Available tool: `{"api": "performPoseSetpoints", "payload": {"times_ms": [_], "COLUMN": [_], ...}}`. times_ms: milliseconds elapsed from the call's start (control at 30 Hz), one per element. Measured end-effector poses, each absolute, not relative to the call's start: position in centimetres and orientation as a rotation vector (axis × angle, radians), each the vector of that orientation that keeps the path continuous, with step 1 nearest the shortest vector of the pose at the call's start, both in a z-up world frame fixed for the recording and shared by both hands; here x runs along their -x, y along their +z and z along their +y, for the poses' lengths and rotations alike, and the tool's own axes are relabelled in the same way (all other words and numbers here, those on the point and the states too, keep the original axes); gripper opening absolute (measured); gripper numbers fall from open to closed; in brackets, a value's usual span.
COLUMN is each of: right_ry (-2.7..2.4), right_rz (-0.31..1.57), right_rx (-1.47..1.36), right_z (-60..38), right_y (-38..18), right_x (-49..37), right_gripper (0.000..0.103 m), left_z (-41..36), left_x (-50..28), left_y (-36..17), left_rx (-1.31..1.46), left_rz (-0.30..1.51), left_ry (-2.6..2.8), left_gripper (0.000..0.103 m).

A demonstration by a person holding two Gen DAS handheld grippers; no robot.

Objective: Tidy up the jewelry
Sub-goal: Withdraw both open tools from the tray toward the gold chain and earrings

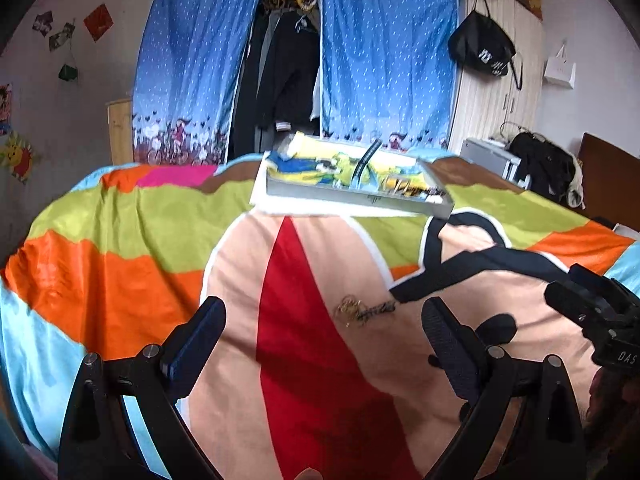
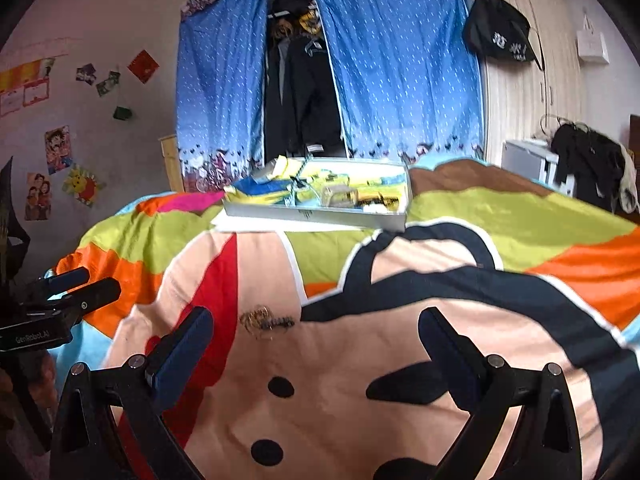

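The tangle of gold jewelry point(image 1: 362, 310) lies on the bedspread point(image 1: 120, 240) straight ahead of my left gripper point(image 1: 324, 332), just beyond its fingertips and a touch toward the right finger. From my right gripper point(image 2: 316, 340) the same tangle point(image 2: 266, 322) sits ahead and off to the left, close by that gripper's left finger. So I judge the left hand better lined up — the piece falls nearly between its fingers, while the right would have to swing across.

The heap runs sideways across my line of reach, the looped gold end to the left and a darker chain-like tail to the right; a straight-in approach would take it across the short way. The links themselves are too blurred to sort out.

Both grippers stand wide apart and hold nothing.

Farther ahead, well apart from the jewelry, the shallow white tray point(image 1: 352, 196) rests on the bed with a few small items inside; I take it for the place the jewelry goes.

Writing: "GenRobot.AI" shows on the left gripper's body in the right wrist view, and "DAS" — cut off — on the right gripper's body in the left view. White characters on the hanging black bag point(image 2: 500, 32) can't be read.
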State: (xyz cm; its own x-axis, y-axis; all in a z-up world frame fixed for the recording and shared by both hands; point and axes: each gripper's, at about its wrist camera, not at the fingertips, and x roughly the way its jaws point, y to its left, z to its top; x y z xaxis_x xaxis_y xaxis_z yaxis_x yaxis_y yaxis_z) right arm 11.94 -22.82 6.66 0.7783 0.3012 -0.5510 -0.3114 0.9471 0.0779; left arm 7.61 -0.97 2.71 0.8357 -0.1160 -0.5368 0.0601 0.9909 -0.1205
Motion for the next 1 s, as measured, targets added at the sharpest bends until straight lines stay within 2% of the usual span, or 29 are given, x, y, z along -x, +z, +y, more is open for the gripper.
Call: {"api": "performPoseSetpoints", "payload": {"times_ms": [567, 1000], "right_ry": [0.286, 0.27], "right_rz": [0.844, 0.939], "right_rx": [0.022, 0.012], "right_z": [-22.2, -22.0], "right_y": [-0.5, -3.2], "right_x": [-13.5, -15.0], "right_gripper": [0.103, 0.103], "left_z": [0.4, 0.4], "left_x": [-9.2, -10.8], "left_y": [-4.1, -6.0], "left_rx": [0.062, 0.054], "left_rz": [0.774, 0.851], "left_ry": [-0.064, -0.061], "left_gripper": [0.096, 0.096]}}
